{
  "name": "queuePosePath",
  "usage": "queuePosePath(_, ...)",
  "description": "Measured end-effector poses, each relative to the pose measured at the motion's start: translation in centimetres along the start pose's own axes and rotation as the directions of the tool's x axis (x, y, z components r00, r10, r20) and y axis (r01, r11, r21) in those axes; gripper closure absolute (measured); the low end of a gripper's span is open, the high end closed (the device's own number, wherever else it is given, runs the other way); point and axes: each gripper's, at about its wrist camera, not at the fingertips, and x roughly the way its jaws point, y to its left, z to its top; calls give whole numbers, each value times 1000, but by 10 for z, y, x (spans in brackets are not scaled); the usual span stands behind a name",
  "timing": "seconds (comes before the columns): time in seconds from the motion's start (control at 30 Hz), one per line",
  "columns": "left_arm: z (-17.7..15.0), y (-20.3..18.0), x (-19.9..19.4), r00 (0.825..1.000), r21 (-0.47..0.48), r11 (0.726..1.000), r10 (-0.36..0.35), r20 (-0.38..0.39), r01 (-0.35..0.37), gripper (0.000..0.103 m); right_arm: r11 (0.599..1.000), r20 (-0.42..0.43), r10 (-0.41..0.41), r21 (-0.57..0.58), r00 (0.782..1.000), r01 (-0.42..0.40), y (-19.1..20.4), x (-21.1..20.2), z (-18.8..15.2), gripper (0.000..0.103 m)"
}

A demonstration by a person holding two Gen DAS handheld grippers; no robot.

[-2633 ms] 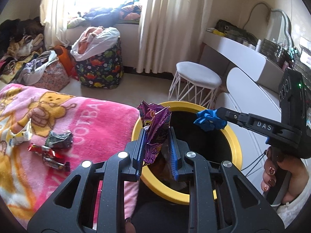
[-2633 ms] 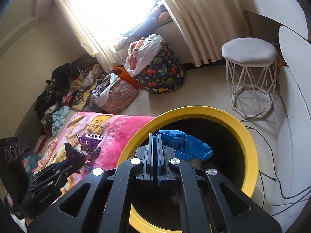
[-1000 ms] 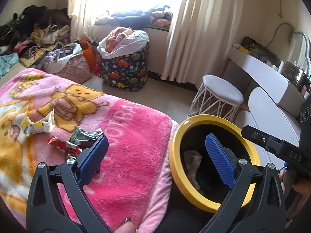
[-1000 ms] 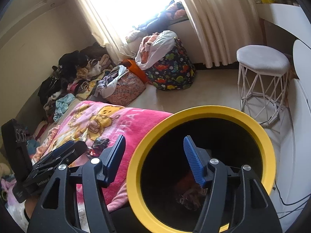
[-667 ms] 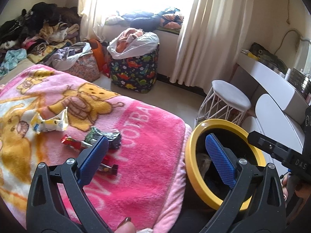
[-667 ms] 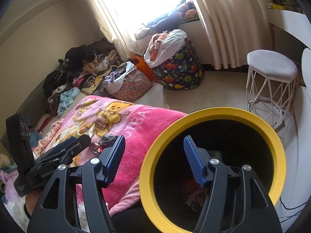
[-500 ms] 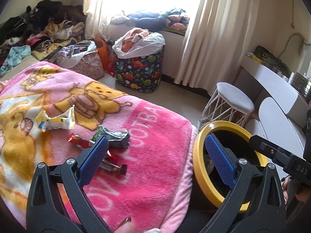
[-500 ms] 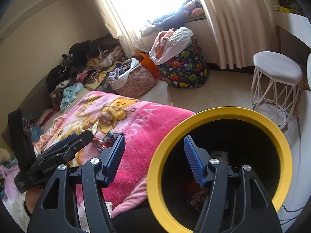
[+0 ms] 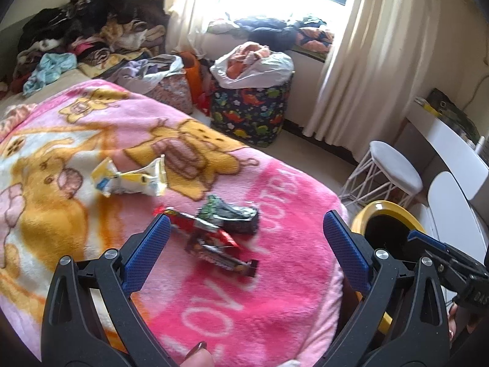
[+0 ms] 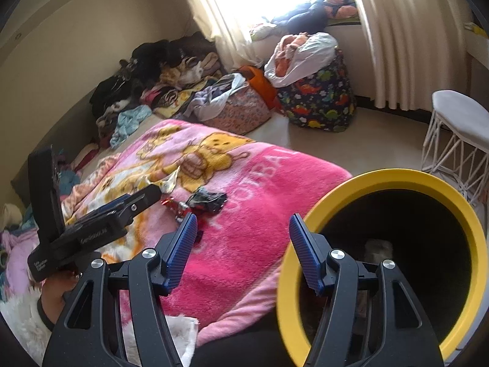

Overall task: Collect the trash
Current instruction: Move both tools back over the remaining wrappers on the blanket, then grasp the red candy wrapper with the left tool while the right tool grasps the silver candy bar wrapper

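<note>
Hanging over the bed, the left gripper (image 9: 244, 250) has its blue-padded jaws spread wide with nothing between them. The right gripper (image 10: 240, 249) is also open and empty, one jaw over the blanket (image 9: 275, 290) and the other over the rim of the bin (image 10: 382, 177). In the left wrist view the letters "DAS" show on the side of the right gripper; in the right wrist view there is small print on the left gripper's body, too blurred to read.

Just beyond the left gripper's jaws, four wrappers lie on the pink blanket. A dark bar wrapper (image 9: 223, 253) is nearest, a red wrapper (image 9: 195, 223) touches it, and a crumpled green-and-black wrapper (image 9: 232, 212) sits just behind both. A white-and-yellow wrapper (image 9: 131, 180) lies apart, farther up the blanket on the bear print. Large white letters run across the blanket, partly readable as "LOVE" and "OTBA".

One black bin with a yellow rim stands beside the foot of the bed, on the right, with some trash dimly visible inside. Beyond it is one white stool (image 9: 394, 168) on a wire frame. Farther off, a dinosaur-print hamper (image 9: 250, 113) stands under the window, and a pile of clothes (image 9: 91, 30) lies against the wall.
</note>
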Motion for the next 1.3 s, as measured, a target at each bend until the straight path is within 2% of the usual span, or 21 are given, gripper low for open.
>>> queuePosePath(0.4,0,49,13,999,-110,993,33,-41,-37,12,996,-105,56,-69,993,-63,31,45,-3,42)
queuePosePath(0.57,-4,63,24,997,-154,987,30,-75,-41,22,991,-161,77,-92,984,-92,43,72,-7,42)
queuePosePath(0.8,-8,86,46,990,-269,963,-33,-138,-5,35,985,-240,93,-119,966,-124,55,109,-13,45)
queuePosePath(1.03,-8,96,64,983,-315,949,-64,-170,7,39,983,-307,98,-118,947,-140,59,144,-17,51)
queuePosePath(1.23,-8,103,77,980,-343,939,-79,-185,11,39,982,-337,113,-104,935,-156,60,159,-18,65)
queuePosePath(1.3,-7,104,80,979,-354,935,-87,-184,17,41,981,-346,125,-97,930,-168,60,161,-18,81)
